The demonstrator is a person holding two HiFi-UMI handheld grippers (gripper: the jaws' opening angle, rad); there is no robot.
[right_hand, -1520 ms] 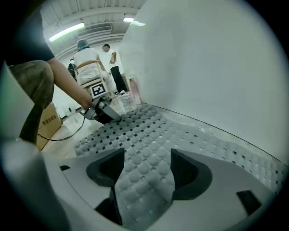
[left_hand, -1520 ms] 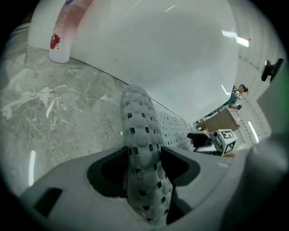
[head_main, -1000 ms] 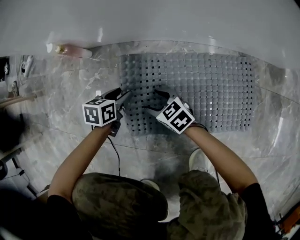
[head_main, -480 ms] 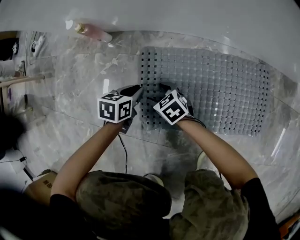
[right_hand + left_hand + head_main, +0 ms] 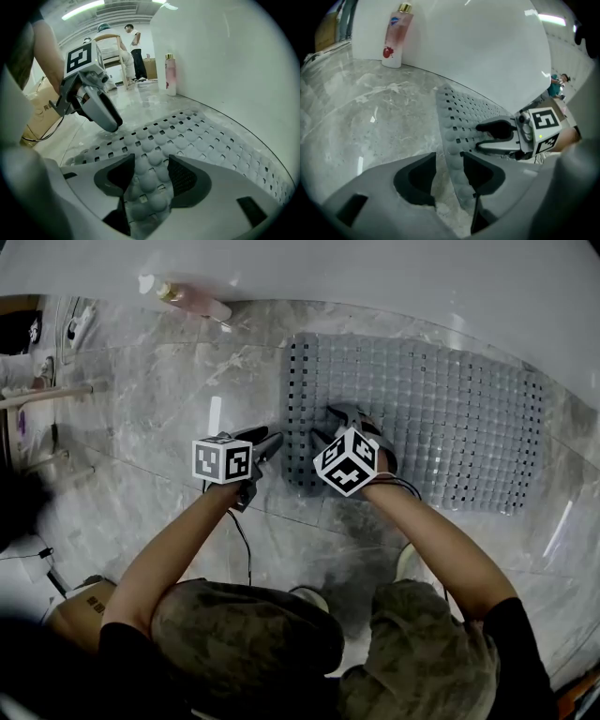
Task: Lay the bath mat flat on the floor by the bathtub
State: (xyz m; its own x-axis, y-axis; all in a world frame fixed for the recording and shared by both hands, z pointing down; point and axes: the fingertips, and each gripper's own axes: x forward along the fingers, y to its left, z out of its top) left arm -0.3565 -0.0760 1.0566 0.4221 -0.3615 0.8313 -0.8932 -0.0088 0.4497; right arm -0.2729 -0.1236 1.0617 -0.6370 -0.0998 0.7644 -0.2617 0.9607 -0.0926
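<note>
Left claw (image 5: 269, 441), just reopened, free at 9 o'clock of bath mat (image 5: 441, 427); right claw (image 5: 336, 423), just narrowed, grips nothing. Mat flat by bathtub (image 5: 375, 277): judged nearly done.

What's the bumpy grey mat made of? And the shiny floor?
The mat looks like soft rubber or plastic, matte grey, with moulded bumps and square holes. The floor looks like polished marble or marble-look tile: grey veins, shiny reflections.

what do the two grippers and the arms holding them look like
Both the left gripper and right gripper are grey tongs with black inner pads, each bearing a white cube with black square markers. A thin black cable hangs from the left one. The person wears black short sleeves.
</note>
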